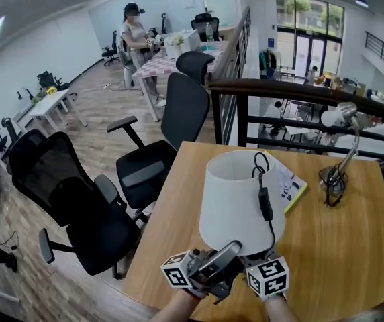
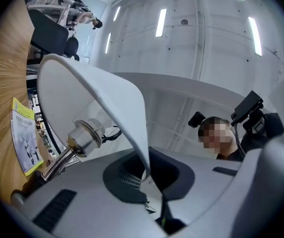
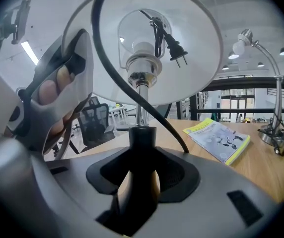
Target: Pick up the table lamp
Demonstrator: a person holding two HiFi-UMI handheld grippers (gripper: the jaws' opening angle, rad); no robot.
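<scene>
As both grips look set, step: lifting the table lamp [image 1: 240,203], likely just begun.
Left hand-held gripper [image 2: 149,182]: jaws pinched together on the shade's rim [image 2: 132,113].
Lamp's place: centre frame, over the worktop [image 1: 340,247]; base hidden.
Right hand-held gripper [image 3: 139,182]: clamped on the dark stem [image 3: 141,133].
Next: raise both evenly, minding the loose cord [image 1: 266,203].

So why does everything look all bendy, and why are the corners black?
Head view: a wide lens bows the railing; the light is even. Left gripper view: a round picture with black corners, the lampshade stretched, the ceiling lights glaring bright. Right gripper view: the same round bulge; the lamp stem, very close, looks dark and a bit soft.
</scene>
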